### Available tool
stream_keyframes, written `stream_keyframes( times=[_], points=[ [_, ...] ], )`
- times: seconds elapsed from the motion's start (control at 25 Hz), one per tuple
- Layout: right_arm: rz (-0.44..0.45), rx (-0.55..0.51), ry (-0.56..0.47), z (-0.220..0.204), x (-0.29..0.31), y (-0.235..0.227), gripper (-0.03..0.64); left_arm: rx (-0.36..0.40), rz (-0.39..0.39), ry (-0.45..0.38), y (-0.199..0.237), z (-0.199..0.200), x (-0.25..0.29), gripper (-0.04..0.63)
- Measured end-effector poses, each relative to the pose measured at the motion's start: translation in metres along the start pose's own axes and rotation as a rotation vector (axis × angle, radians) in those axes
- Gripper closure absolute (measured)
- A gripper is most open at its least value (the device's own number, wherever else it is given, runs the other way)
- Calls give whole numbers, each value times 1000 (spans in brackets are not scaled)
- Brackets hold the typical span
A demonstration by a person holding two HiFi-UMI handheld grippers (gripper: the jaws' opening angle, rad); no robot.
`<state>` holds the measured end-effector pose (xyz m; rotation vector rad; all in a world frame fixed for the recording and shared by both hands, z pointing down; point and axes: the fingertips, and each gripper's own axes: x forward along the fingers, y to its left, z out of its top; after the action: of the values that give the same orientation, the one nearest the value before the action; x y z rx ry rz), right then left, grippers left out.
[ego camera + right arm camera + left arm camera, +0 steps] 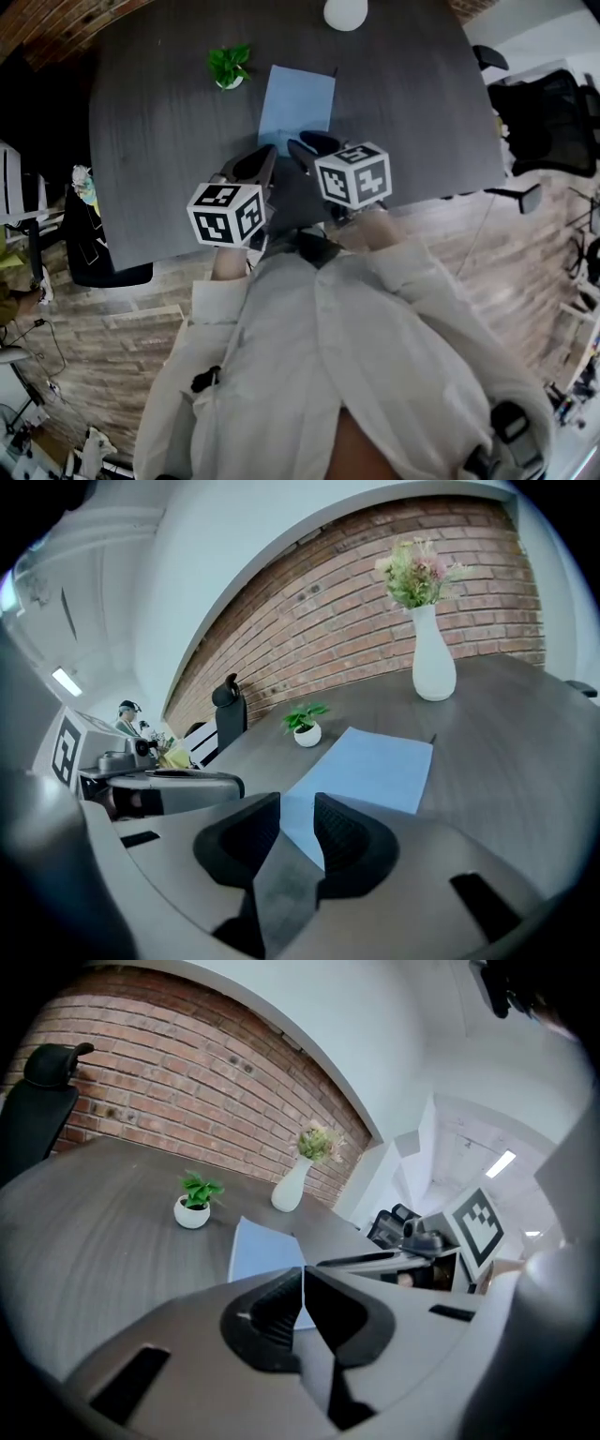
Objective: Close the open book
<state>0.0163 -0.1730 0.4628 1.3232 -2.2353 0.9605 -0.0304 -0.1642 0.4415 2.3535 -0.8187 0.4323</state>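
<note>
Looking at the book (296,105), I'd say the job is basically done. It lies flat on the dark table (159,141) as one plain blue rectangle with the cover up. There's no second page spread, nothing standing up, and no fan of white paper showing anywhere. It sits roughly mid-table, with the little potted plant (229,67) off to its left and the white vase (345,11) further back toward the far edge.

One caveat: none of the views gets low enough to show the spine or the page edges properly. So I can't swear the cover is fully down rather than resting slightly ajar, but it looks flush to me.

As for the tools, the left gripper (302,1283) has its jaws pressed together with nothing pinched in them. The book only shows past the tips, further down the table. The right gripper (295,819) has its jaws partway apart, and the gap is empty, with just blue cover visible beyond it. Both hover side by side over the near part of the table, just short of the book's near edge, and neither seems to be touching it.

What's left is pretty much nothing, as far as I can judge. At most the cover might want a press to make sure it's seated, and then the hands can clear off.
</note>
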Motion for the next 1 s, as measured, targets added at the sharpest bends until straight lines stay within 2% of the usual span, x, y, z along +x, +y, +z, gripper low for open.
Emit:
stream_keyframes(
  times=[0.24,0.48,0.68,1.0],
  points=[
    [9,28,-109,21,-38,-4,525,84,-39,-12,-17,18,1,584],
    [30,46,-219,37,-69,-4,526,134,-118,-46,-42,33,2,584],
    [3,65,-295,43,-97,-8,526,139,-202,-70,-67,43,5,584],
    [-22,64,-392,46,-140,-8,560,135,-258,-69,-94,48,11,586]
  ],
)
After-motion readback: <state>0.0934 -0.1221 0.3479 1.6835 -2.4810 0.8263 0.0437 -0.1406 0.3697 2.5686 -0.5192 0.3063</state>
